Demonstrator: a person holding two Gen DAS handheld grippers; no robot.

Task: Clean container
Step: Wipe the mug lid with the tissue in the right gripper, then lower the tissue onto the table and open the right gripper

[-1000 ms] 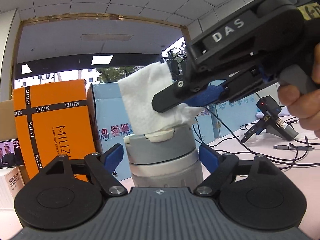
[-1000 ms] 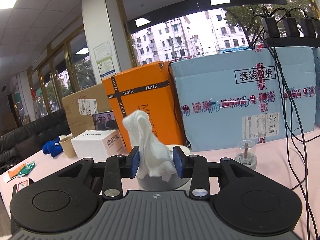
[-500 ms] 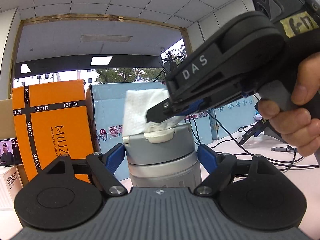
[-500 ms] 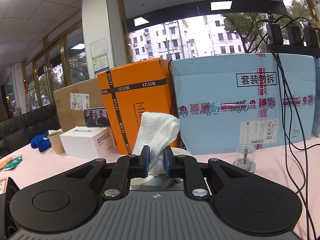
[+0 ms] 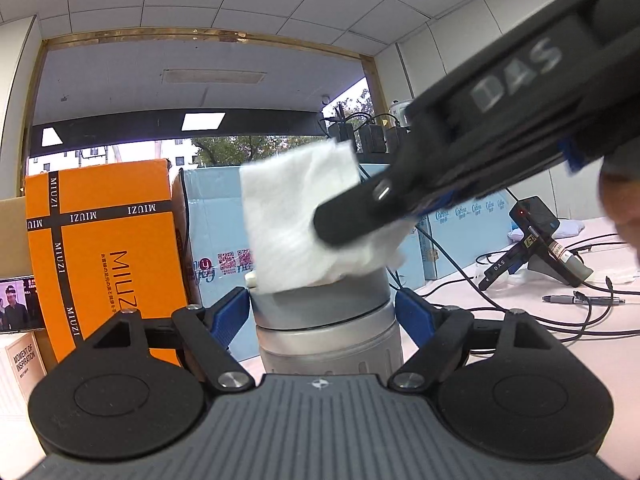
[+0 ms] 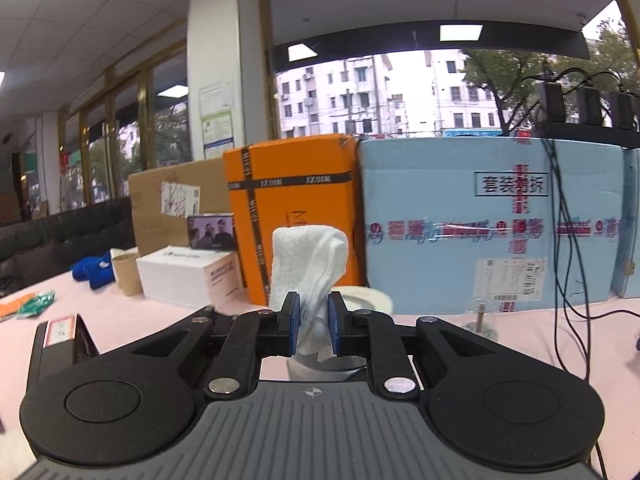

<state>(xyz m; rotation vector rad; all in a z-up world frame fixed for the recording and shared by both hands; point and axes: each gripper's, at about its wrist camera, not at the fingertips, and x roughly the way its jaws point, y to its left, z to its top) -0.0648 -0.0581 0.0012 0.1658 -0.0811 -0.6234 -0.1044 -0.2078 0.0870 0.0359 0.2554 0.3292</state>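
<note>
A grey cylindrical container with a grey lid stands upright between the blue pads of my left gripper, which is shut on it. My right gripper is shut on a white folded tissue. In the left wrist view the right gripper reaches in from the upper right and presses the tissue onto the container's lid. The container shows just below the tissue in the right wrist view.
An orange MIUZI box, a light blue carton and a brown cardboard box stand behind. A white box, paper cup, cables, a pen and a small stand lie on the pink table.
The right gripper closed tight on the tissue and shifted across the container's lid, dragging the tissue with it. The left gripper kept its hold on the container.
</note>
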